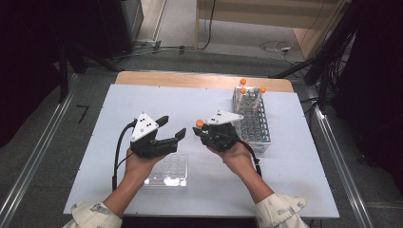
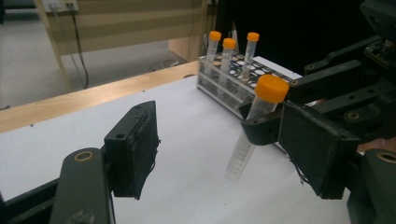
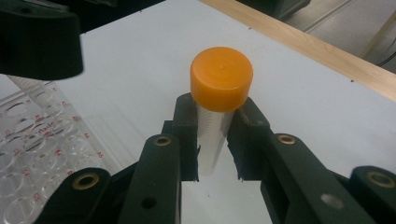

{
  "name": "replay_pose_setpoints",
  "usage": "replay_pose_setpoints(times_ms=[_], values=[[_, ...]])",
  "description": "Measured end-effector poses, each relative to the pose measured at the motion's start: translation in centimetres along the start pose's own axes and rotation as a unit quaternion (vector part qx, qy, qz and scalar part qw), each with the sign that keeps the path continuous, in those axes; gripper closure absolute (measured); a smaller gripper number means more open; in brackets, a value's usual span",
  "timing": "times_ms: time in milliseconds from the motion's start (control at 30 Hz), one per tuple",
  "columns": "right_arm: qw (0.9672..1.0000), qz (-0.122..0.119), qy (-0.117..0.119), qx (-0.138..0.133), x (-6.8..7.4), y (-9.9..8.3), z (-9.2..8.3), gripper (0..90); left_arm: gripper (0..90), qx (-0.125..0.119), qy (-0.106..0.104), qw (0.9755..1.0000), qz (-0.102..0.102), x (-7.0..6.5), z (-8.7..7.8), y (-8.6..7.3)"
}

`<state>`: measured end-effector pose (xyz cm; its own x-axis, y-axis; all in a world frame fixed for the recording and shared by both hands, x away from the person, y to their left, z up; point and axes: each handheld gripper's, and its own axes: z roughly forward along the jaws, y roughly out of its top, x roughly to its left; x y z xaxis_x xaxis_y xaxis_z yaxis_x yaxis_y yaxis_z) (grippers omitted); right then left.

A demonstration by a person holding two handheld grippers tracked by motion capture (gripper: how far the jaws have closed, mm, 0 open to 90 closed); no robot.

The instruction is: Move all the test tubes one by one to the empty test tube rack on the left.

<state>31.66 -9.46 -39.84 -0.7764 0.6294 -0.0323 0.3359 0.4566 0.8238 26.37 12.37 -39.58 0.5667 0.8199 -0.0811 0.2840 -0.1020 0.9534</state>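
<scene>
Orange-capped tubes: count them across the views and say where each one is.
4. Three tubes stand in the metal rack at its far end; one tube is clamped in the right gripper. None seem hidden.

The high view looks forward and down from above the person's side onto the whole white table (image 1: 209, 190), from well back. The left gripper view rides low, close over the tabletop, facing along its jaws toward the metal rack (image 2: 224, 88) at the far edge. The right gripper view sits very close behind its own jaws, looking down at the orange-capped tube (image 3: 219, 88). That tube (image 2: 261, 112) appears in both gripper views; the clear rack (image 3: 32, 154) shows in the high view (image 1: 168, 171) too.
</scene>
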Motion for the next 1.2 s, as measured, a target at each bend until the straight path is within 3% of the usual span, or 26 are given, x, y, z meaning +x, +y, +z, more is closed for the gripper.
replay_pose_setpoints(times_ms=[533, 767, 1200], values=[[0.9998, -0.015, 0.014, 0.0, 1.2, 0.4, 0.4, 71.8, 43.3, 0.001, -0.046, 0.9989, 0.009, -1.4, 2.0, 0.9], [0.9997, -0.017, 0.016, -0.001, 1.5, 0.5, 0.2, 71.8, 48.5, 0.008, -0.046, 0.9988, 0.015, -1.6, 2.7, 0.9], [0.9996, -0.02, 0.021, -0.001, 1.8, 0.5, 0.2, 71.8, 68.2, 0.009, -0.054, 0.9983, 0.021, -1.6, 2.6, 0.8]])
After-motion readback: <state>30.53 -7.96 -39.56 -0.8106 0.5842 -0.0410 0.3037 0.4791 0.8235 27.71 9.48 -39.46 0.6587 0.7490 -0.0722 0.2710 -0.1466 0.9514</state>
